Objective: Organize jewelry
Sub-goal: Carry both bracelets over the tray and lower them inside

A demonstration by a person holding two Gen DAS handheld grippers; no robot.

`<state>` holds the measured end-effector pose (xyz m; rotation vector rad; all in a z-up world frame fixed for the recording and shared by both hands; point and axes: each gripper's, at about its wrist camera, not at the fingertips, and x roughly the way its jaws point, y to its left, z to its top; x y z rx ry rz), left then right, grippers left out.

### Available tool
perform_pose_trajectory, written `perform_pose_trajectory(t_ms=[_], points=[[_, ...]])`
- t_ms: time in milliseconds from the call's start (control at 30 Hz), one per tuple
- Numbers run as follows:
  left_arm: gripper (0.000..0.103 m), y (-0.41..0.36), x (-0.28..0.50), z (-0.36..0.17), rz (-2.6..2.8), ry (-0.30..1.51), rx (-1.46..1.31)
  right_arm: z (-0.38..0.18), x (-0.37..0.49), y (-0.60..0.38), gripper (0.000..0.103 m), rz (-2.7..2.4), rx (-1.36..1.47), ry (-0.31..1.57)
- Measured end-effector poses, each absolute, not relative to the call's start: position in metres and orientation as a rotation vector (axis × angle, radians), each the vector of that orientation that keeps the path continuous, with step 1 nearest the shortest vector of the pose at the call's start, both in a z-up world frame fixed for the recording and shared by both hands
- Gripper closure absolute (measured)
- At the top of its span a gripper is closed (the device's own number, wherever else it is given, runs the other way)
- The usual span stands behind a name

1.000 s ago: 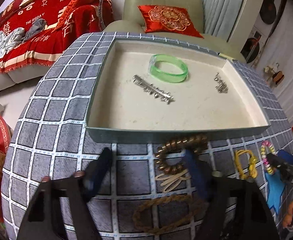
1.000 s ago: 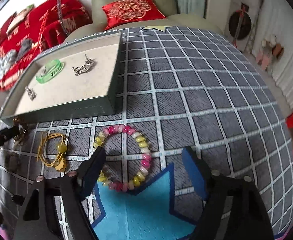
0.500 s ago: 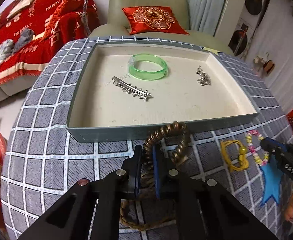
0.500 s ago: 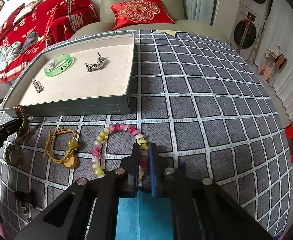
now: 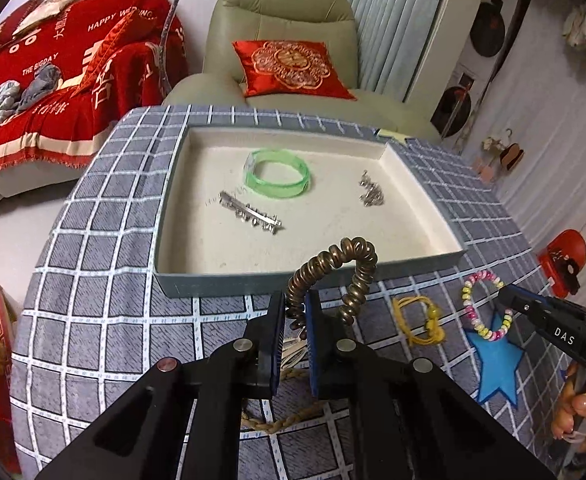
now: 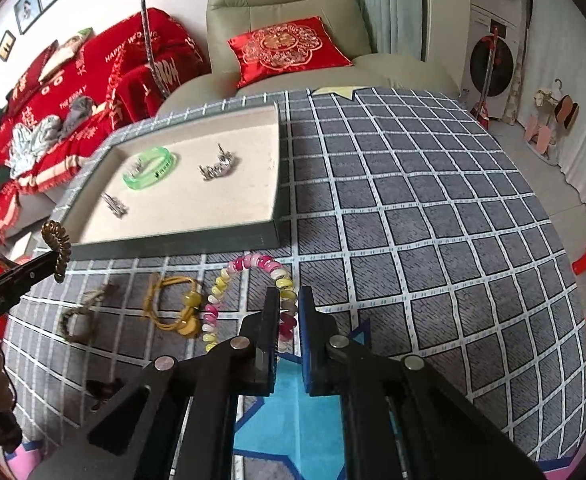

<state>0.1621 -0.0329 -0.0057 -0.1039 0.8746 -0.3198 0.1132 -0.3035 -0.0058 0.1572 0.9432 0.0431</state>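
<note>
My left gripper [image 5: 295, 300] is shut on a bronze coil bracelet [image 5: 333, 268] and holds it lifted above the cloth, just in front of the grey tray [image 5: 229, 286]. The tray holds a green bangle [image 5: 277, 174], a silver hair clip [image 5: 249, 216] and a silver chain [image 5: 371, 194]. My right gripper [image 6: 289, 300] is shut on a pink and yellow bead bracelet [image 6: 249, 268] that lies on the cloth in front of the tray [image 6: 213, 236]. The coil bracelet also shows in the right wrist view [image 6: 56, 246].
A yellow cord bracelet [image 6: 173, 306] and a brown braided bracelet [image 6: 81, 316] lie on the checked cloth left of the beads. A blue star patch [image 6: 293, 408] lies under my right gripper. A braided rope ring [image 5: 281, 412] lies under my left gripper. An armchair stands behind the table.
Both grippers went from open to shut, the left on the coil bracelet, the right on the bead bracelet. The left has since lifted the coil bracelet off the cloth.
</note>
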Motion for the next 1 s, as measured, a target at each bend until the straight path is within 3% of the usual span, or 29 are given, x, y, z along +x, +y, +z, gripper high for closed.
perform_pose_trajectory(t_ms=[500, 1000], points=[[0.077, -0.015, 0.193, 0.027, -0.324, 0.826, -0.1, 0.034, 0.165, -0.265, 0.093, 0.147, 0.176, 0.894], [0.077, -0.021, 0.264, -0.003, -0.275, 0.927, -0.06, -0.005, 0.253, -0.252, 0.093, 0.129, 0.253, 0.969]])
